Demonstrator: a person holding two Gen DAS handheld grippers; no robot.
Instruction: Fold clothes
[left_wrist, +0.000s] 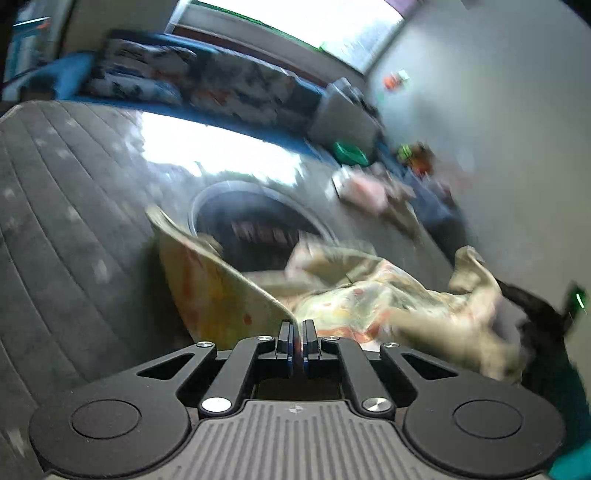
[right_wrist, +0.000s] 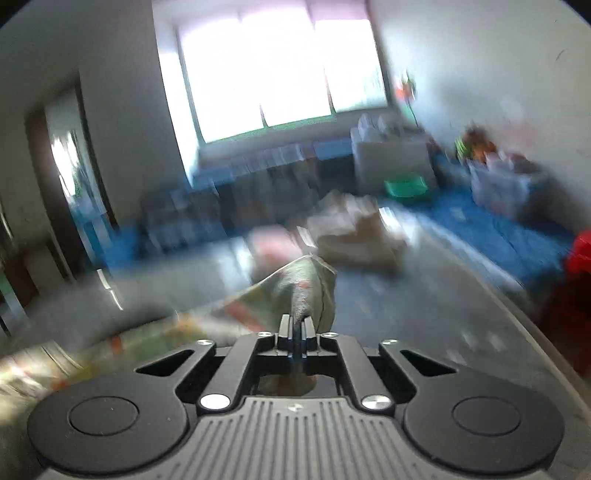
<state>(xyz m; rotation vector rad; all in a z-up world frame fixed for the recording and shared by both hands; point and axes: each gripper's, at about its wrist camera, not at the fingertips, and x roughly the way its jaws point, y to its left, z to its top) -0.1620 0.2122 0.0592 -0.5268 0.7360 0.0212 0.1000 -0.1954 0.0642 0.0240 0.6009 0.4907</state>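
Left wrist: the left gripper (left_wrist: 297, 328) is pinching an edge of the garment (left_wrist: 369, 299), which is hanging rumpled above the mat (left_wrist: 74, 240). Right wrist: the right gripper (right_wrist: 296, 326) is clamping another bunched corner of the garment (right_wrist: 295, 288). No fold looks made yet; folding seems barely begun.

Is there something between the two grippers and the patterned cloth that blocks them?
No. Both already grip it: the left gripper has its jaws closed on an edge of the patterned cloth, and the right gripper pinches another bunched part.
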